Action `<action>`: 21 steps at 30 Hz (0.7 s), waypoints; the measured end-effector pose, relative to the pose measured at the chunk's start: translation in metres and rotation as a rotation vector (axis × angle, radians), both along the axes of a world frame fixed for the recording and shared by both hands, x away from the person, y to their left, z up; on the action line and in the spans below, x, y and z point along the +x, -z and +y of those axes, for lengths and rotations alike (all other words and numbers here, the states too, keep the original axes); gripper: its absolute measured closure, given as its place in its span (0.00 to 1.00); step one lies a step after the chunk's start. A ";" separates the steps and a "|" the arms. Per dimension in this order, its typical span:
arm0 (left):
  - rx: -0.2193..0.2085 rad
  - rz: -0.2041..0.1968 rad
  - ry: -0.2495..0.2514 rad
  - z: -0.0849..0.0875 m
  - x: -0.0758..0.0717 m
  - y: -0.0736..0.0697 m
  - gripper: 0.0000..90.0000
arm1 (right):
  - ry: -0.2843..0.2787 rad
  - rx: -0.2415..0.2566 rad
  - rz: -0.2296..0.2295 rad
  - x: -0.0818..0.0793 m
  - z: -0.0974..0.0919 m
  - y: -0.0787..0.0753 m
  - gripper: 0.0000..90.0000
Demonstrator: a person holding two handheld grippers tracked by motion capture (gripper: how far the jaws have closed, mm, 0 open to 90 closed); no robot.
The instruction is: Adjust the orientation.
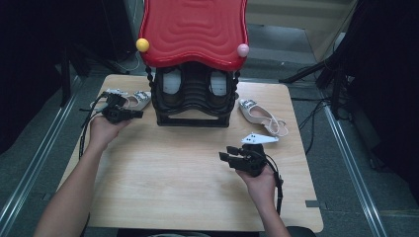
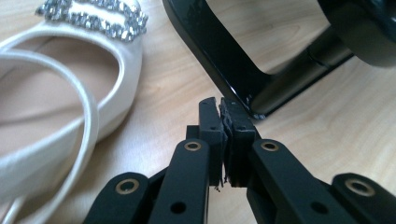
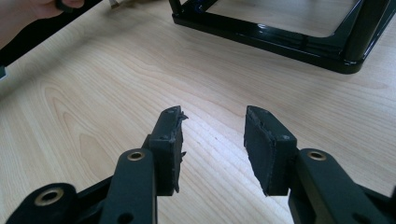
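Landmark: a black shoe rack with a red wavy roof is standing at the far middle of the wooden desk; a yellow ball and a pink ball are sitting at the two front corners of the roof.
Left shoe: a cream shoe with a sparkling buckle is lying on the desk just beside the rack, at its left side; in the left gripper view its toe is pointing toward the foot of the rack.
Right shoe: a second cream shoe with thin straps is lying on the desk near the right side of the rack.
Inside the rack: two more pale shoes are sitting in the compartment under the roof.
Left tongs: the left tongs are hovering left of the rack, right next to the left shoe; in the left gripper view the pads are lying almost together with nothing between them, just in front of the rack's black foot.
Right tongs: the right tongs are staying in front of the rack, toward its right, well apart from it; in the right gripper view the pads are standing wide apart over bare wood, holding nothing.
Hands: the left hand and the right hand are gripping the bodies of the tongs.
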State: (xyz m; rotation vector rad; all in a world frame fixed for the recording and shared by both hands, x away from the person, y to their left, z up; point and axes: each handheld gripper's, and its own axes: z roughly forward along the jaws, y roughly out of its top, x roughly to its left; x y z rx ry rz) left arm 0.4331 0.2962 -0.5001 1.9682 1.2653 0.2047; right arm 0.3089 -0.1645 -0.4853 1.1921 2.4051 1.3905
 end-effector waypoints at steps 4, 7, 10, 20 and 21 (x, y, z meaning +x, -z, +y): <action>-0.015 0.008 -0.005 0.007 -0.010 -0.002 0.98 | -0.004 -0.012 -0.002 0.006 0.002 0.000 0.64; -0.015 0.007 -0.011 0.012 -0.017 -0.003 0.98 | -0.009 -0.022 -0.009 0.009 0.005 -0.001 0.64; -0.023 0.013 -0.023 0.018 -0.024 -0.003 0.97 | -0.013 -0.020 -0.011 0.013 0.006 -0.001 0.64; -0.014 0.006 -0.041 0.038 -0.040 -0.002 0.98 | -0.013 -0.015 -0.005 0.020 0.006 -0.002 0.64; -0.007 0.004 -0.042 0.039 -0.041 -0.002 0.98 | -0.013 -0.010 -0.002 0.020 0.006 -0.002 0.64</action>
